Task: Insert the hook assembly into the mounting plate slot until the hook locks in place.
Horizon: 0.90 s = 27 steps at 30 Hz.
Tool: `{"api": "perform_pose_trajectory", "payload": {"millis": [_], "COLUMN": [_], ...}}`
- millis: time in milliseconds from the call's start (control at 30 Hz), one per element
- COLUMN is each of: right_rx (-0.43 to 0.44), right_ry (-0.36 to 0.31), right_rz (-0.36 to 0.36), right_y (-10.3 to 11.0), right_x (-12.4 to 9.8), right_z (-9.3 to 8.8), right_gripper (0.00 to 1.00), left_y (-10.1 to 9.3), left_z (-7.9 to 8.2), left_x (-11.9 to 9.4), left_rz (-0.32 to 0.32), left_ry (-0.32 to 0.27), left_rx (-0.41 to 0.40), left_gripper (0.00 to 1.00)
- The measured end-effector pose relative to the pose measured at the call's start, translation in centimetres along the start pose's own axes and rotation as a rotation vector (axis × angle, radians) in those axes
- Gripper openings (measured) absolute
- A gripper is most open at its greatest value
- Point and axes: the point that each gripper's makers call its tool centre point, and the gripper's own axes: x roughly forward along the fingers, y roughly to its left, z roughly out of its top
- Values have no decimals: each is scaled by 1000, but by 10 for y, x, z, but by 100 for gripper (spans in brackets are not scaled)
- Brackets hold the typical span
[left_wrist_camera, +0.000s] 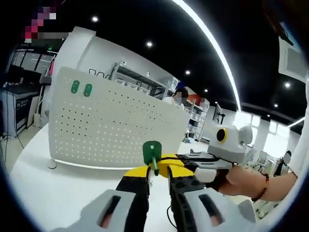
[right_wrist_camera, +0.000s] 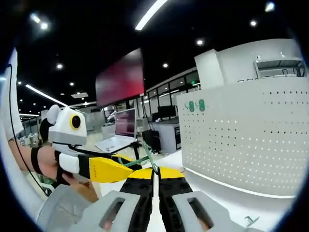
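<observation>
White tabletop (left_wrist_camera: 43, 183) under dark ceiling lights, with the pegboard (left_wrist_camera: 116, 125) standing upright at the far side, two green hooks (left_wrist_camera: 81, 88) already seated near its top left corner. I hold a third green hook (left_wrist_camera: 153, 153) between my two grippers, out in front of the board and not yet touching it. My left gripper (left_wrist_camera: 158, 180) has its jaws nearly closed on the hook's stem, green head sticking up above the yellow tips. My right gripper (right_wrist_camera: 155, 180) has its jaws pressed together on a thin green wire part of the same hook (right_wrist_camera: 144, 157); in the right gripper view the left gripper (right_wrist_camera: 108, 169) comes in with its yellow tip at that same piece. As I judge it, the hook should first be squared to the board's face, its tabs lined up with a row of holes. Then push straight in and down until it seats, one gripper steadying while the other drives, and no twisting of the wire.
</observation>
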Motion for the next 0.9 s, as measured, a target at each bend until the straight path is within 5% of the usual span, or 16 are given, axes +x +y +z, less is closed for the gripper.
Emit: {"api": "perform_pose_trajectory", "payload": {"millis": [900], "right_rx": [1], "right_ry": [-33], "right_rz": [-8], "right_y": [9], "right_x": [7], "right_z": [2], "right_gripper": [1], "left_y": [11], "left_z": [9], "left_x": [-5], "left_rz": [44], "left_ry": [-43], "left_rx": [-7], "left_gripper": [3]}}
